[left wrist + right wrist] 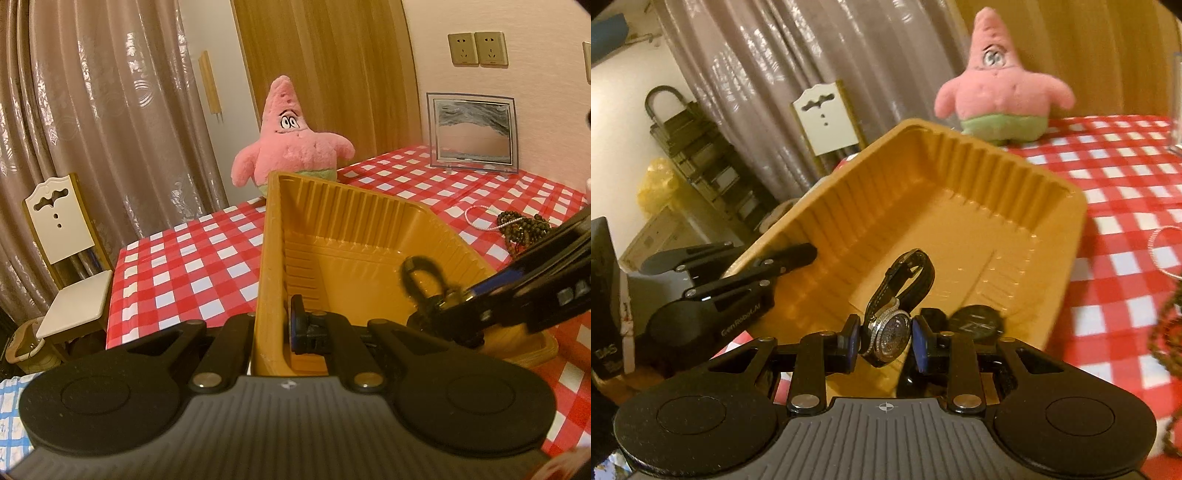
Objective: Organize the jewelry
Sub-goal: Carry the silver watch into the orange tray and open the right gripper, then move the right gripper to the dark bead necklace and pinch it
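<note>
An orange plastic tray point(351, 236) sits tilted on the red-and-white checked cloth. My left gripper point(275, 332) is shut on the tray's near side wall, one finger inside and one outside. My right gripper point(886, 341) is shut on a wristwatch point(890, 328) with a sparkly dial and a black looped strap, held over the tray's point(960, 192) near end. In the left wrist view the right gripper point(454, 299) reaches in from the right with the watch point(421, 273). A second dark round piece point(977, 323) lies in the tray by the watch. The left gripper point(798, 254) grips the tray's left wall.
Dark bead strands point(521, 229) and a thin white bead string point(476, 218) lie on the cloth right of the tray. A pink star plush point(291, 147) stands behind the tray, a framed picture point(472, 133) at the back right. A white chair point(62, 258) stands beyond the table's left edge.
</note>
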`<state>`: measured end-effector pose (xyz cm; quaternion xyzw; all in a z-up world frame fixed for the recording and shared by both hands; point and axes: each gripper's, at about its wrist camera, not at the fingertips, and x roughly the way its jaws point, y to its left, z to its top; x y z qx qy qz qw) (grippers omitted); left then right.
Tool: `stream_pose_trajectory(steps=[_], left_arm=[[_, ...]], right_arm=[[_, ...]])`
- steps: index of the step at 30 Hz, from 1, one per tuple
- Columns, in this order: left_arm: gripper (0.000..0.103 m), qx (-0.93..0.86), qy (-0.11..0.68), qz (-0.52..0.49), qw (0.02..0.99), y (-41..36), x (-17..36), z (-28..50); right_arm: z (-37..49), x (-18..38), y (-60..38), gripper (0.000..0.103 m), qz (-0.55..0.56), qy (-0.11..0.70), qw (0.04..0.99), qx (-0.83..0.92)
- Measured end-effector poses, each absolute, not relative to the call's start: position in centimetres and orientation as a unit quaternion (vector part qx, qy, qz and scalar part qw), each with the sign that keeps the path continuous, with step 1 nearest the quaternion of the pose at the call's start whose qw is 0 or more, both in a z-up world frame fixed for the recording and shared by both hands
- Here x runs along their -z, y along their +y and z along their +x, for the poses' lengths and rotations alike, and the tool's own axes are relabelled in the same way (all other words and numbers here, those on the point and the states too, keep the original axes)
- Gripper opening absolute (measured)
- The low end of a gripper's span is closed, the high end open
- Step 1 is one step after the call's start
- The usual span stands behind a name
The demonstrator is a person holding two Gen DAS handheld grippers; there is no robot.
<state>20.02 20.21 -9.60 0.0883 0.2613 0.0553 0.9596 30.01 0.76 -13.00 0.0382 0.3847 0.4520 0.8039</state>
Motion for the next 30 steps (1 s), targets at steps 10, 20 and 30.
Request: stream_pose_trajectory(steps=[10,20,30], left_arm=[[0.003,-0.054,0.262,0.089,0.960,20.1,9.5,20.1],[0.003,-0.056,0.264,0.083,0.959,20.3,9.8,20.1],[0.003,-0.063,0.268,0.076,0.958,20.3,9.9,20.0]], right_arm=[[30.9,14.3,1.8,0.038,0.052,0.419,0.789,-0.447],[28.3,11.0,-4.6,0.047,0.081,0.366,0.824,-0.425],[28.6,13.3,-15.3,0.047,0.060,0.387,0.876,-0.280]])
